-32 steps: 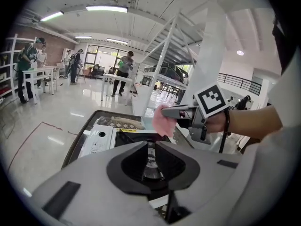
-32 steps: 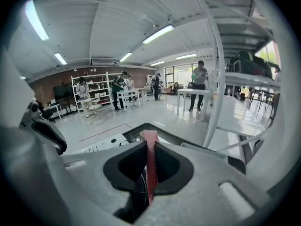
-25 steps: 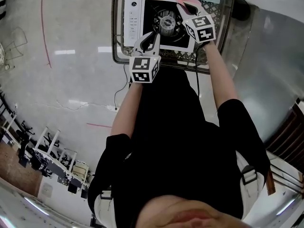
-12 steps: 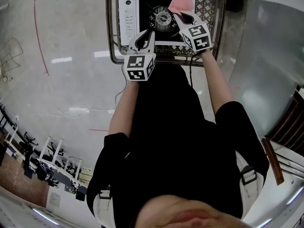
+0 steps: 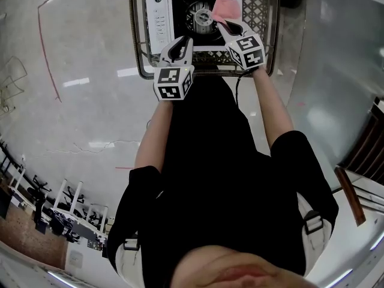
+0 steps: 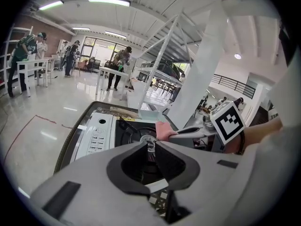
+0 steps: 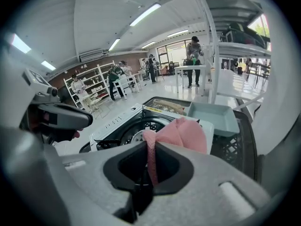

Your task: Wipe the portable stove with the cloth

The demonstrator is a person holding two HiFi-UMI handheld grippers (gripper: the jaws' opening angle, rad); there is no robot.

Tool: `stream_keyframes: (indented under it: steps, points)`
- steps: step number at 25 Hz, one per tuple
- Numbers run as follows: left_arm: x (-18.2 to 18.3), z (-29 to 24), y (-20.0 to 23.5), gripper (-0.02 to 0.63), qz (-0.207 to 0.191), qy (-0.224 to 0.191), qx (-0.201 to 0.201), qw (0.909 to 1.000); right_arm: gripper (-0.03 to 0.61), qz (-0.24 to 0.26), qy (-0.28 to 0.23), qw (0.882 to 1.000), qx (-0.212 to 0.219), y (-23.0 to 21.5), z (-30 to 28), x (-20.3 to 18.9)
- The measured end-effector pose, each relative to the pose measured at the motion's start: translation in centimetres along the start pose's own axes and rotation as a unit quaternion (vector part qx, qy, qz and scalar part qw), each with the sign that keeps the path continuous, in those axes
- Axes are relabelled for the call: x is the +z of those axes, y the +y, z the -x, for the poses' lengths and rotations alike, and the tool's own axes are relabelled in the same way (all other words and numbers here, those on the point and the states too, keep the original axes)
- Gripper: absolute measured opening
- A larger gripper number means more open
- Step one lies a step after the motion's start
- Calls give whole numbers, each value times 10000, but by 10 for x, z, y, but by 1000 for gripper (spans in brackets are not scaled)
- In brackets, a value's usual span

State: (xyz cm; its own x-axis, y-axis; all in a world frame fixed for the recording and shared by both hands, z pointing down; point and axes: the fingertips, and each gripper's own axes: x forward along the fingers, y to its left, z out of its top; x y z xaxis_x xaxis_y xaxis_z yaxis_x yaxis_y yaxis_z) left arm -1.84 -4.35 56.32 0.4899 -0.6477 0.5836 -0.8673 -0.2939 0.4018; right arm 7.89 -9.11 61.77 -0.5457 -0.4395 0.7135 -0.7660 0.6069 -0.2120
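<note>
The white portable stove [image 5: 157, 17] with a black top and round burner [image 5: 201, 15] sits on a dark mesh table. My right gripper [image 5: 224, 24] is shut on the pink cloth [image 5: 223, 7], which lies just right of the burner. In the right gripper view the cloth [image 7: 182, 132] bunches out past the closed jaws [image 7: 150, 146] above the stove [image 7: 117, 122]. My left gripper [image 5: 181, 44] hovers at the stove's near edge, shut with nothing in it. In the left gripper view its tips [image 6: 151, 143] meet over the burner area, with the cloth [image 6: 164, 129] and the right gripper [image 6: 203, 132] ahead.
The mesh table's rim [image 5: 135, 41] frames the stove. A pale teal tray [image 7: 212, 115] stands behind the stove on the table. Shiny floor surrounds the table; people stand at white tables [image 6: 115, 74] and shelves far off.
The right gripper has drawn the pink cloth from the stove's far right part closer to the burner and to me. The left gripper stays at the stove's near edge.
</note>
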Motion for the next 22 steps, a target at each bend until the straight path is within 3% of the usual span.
stream_keyframes:
  steps: [22]
  points:
    - [-32,42,8,46,-187,65,-330,9993,31,-214,156,9995,-196,71,21,-53]
